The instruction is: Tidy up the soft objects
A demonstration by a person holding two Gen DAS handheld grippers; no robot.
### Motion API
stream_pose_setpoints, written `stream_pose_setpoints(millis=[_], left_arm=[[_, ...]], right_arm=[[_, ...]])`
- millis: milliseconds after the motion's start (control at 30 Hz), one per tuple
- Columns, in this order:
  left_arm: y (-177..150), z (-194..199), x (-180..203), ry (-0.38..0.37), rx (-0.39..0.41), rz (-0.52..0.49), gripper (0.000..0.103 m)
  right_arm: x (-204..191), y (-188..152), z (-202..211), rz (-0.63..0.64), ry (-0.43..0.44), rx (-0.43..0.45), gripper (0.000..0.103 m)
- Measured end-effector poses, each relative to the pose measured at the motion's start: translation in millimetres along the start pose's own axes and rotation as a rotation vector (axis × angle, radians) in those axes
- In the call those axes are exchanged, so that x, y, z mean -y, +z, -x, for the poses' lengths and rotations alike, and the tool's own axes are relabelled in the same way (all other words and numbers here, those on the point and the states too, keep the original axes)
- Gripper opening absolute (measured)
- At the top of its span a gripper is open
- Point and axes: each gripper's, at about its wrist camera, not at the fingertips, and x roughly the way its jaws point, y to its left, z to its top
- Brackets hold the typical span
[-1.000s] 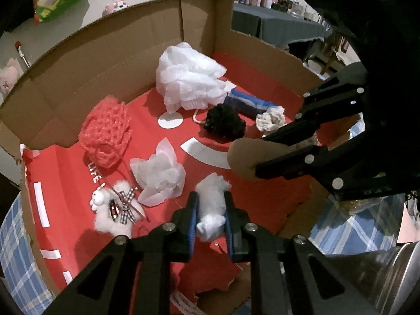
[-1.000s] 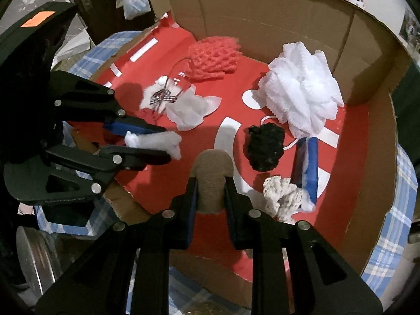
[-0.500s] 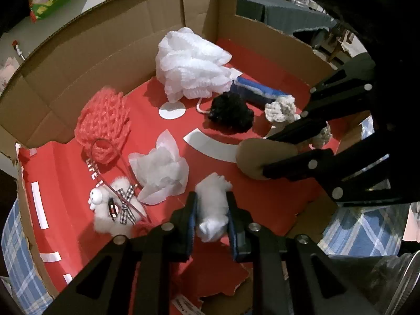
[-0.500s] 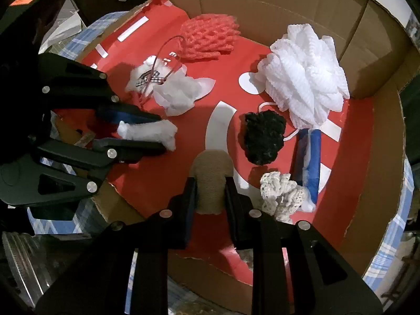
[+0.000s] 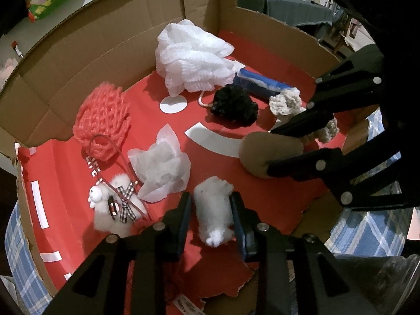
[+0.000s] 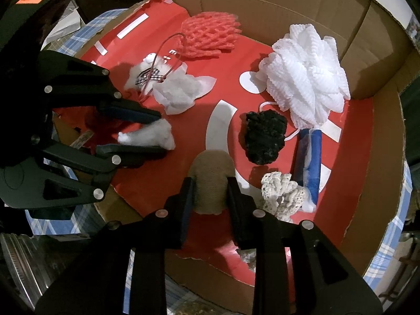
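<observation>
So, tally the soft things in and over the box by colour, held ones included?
White: 4 (mesh pouf, tissue wad, plush toy, cotton tuft)
Red: 1 (net)
Black: 1 (sponge)
Blue: 1 (roll)
Cream: 1 (crochet piece)
Tan: 1 (pad)
Total: 9

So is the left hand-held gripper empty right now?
No, the left hand-held gripper is closed on a white fluffy cotton tuft, held between its fingers above the red-lined cardboard box.

Loofah [image 5: 193, 59] behind sponge [image 5: 233, 105], in box [image 5: 105, 39]
</observation>
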Motion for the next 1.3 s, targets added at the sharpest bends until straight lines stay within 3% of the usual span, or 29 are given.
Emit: stream_pose_setpoints(millis=[267,333,367,400,733,833,967,1300], left_arm=[[-0.6,4.7,-1.9,0.005,0.023,0.006,0.046],[-0.4,7.2,-2.8,0.008,0.032,0.011,0.047],[-0.3,8.3,-2.7,0.009,0.035,0.013,0.047],[-0.3,9.3,-2.5,0.011,0.036,0.014,0.049],[-4.3,36.4,-11.2,0.043,0.105,0.077,0.068],[-7.7,47.3,-12.3,0.052,0.125,0.118,0.074],[-13.8,61.4,-9.8,0.090,0.149,0.165,0.086],[-38.5,85.5,-14.0,0.156,0.205,0.325,0.093]], right_arm=[[0.8,-0.4,0.8,-0.002,-0.005,0.005,0.031],[0.6,-0.5,1.8,-0.001,-0.006,0.009,0.040],[0.5,-0.4,2.7,-0.001,-0.007,0.014,0.052],[0.5,-0.4,5.0,-0.001,-0.008,0.025,0.054],[1.0,-4.5,23.1,-0.023,-0.042,0.061,0.054],[2.0,-7.3,35.0,-0.048,-0.065,0.086,0.062],[3.8,-12.1,49.8,-0.095,-0.084,0.116,0.063],[3.2,-35.9,81.5,-0.251,-0.121,0.204,0.073]])
